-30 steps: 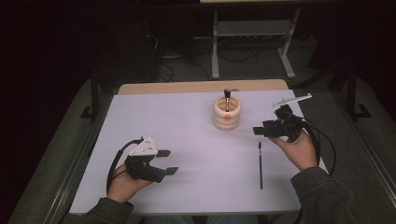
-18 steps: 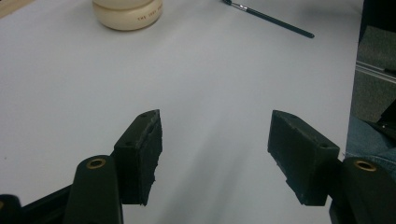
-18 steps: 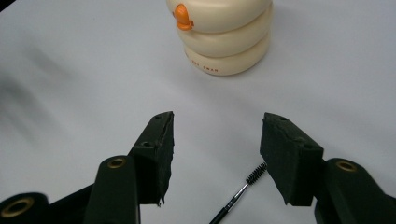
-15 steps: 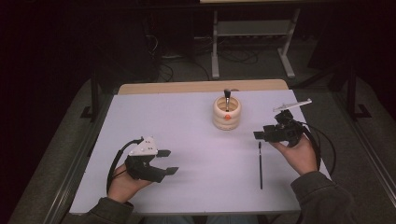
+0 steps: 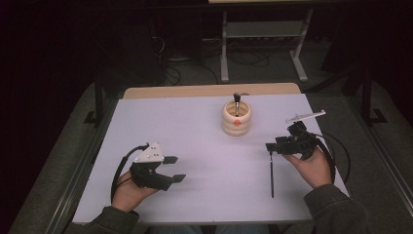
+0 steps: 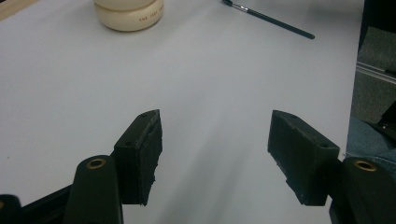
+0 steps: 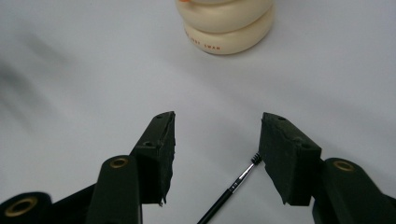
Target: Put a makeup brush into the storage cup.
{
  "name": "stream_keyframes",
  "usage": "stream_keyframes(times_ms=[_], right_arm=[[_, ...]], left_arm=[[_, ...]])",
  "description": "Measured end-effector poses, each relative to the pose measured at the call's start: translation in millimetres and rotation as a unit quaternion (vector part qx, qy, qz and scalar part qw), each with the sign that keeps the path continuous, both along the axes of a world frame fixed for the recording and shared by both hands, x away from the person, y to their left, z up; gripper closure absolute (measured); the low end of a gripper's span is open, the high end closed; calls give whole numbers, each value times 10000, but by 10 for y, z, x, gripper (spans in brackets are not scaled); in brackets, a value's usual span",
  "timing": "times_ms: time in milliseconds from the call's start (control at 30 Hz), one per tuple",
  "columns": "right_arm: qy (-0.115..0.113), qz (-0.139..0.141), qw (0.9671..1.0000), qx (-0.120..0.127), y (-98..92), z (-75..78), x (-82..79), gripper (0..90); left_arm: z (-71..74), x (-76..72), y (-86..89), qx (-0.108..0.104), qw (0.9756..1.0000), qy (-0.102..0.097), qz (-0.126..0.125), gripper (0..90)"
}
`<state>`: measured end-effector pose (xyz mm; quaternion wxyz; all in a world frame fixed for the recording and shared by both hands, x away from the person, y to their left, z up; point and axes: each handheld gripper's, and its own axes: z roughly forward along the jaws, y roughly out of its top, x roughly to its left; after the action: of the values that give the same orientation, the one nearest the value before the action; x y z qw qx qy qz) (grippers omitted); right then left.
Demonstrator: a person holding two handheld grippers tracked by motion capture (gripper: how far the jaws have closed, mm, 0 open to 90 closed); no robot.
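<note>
A cream ribbed holder [image 5: 236,119] stands at the back middle of the white tabletop [image 5: 204,146], with a dark brush [image 5: 236,101] upright in it. A thin black brush [image 5: 271,173] lies flat on the table to the right of centre. My right gripper [image 5: 269,146] hovers open over that brush's bristle end. In the right gripper view the brush [image 7: 231,191] lies below the open jaws [image 7: 215,123], close to the right pad and untouched, with the holder [image 7: 226,25] ahead. My left gripper [image 5: 173,169] rests open and empty at the near left. Its jaws [image 6: 215,126] face the holder [image 6: 129,14] and the brush [image 6: 271,18].
The table's wooden back edge [image 5: 209,90] runs just behind the holder. A metal stand [image 5: 258,44] and cables sit on the dark floor beyond. Cables trail from both grippers toward the near edge.
My right gripper has shifted a little toward the near side, coming closer to the lying brush's bristle end. The left gripper has stayed still.
</note>
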<state>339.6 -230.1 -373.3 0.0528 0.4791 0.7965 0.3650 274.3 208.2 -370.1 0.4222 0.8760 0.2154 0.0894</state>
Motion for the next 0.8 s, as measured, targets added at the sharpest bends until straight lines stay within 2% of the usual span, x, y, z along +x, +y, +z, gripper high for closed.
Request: stream_keyframes(times_ms=[800], right_arm=[[269, -48, 9994, -228, 37, -251, -93, 476]], left_arm=[[8, -8, 0, -48, 10000, -1, 31, 348]])
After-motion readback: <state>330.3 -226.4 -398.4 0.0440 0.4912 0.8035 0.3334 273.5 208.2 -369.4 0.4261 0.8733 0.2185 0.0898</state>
